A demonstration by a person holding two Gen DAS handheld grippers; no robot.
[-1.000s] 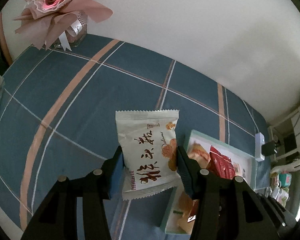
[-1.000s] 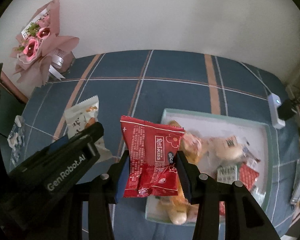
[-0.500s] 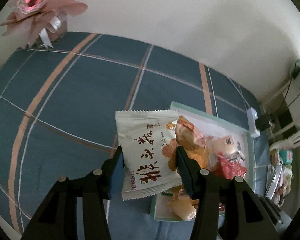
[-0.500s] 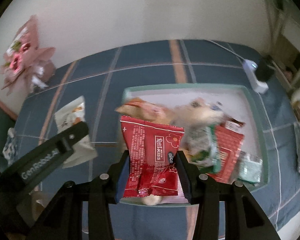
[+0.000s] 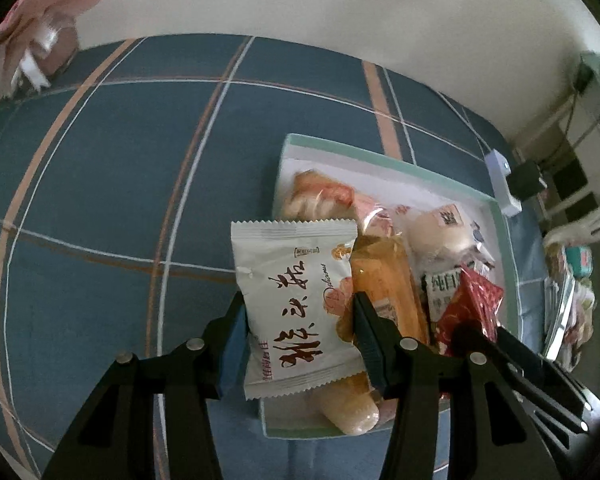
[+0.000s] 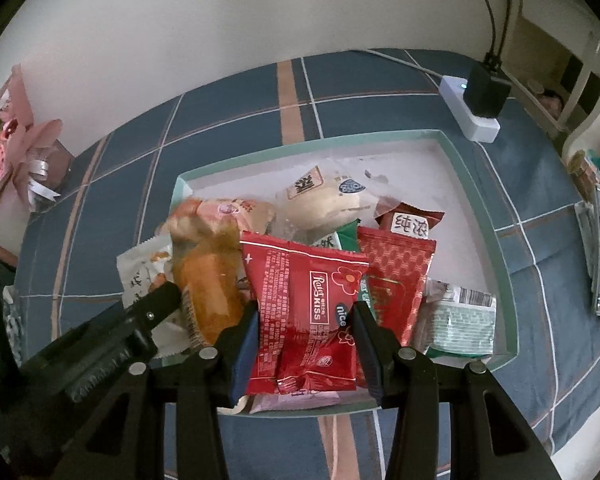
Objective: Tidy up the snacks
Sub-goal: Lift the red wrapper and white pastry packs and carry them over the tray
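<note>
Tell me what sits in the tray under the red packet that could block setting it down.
No lid or barrier shows. The right gripper holds the red packet over the tray, whose near half is already heaped: an orange cake, a red foil pouch. It would land on those.

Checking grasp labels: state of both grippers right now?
Left gripper: closed on the white snack packet.
Right gripper: closed on the red snack packet.

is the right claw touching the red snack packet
Touching. The right wrist view shows the right claw with both pads pressed against the sides of the red snack packet, holding it up over the tray.
</note>
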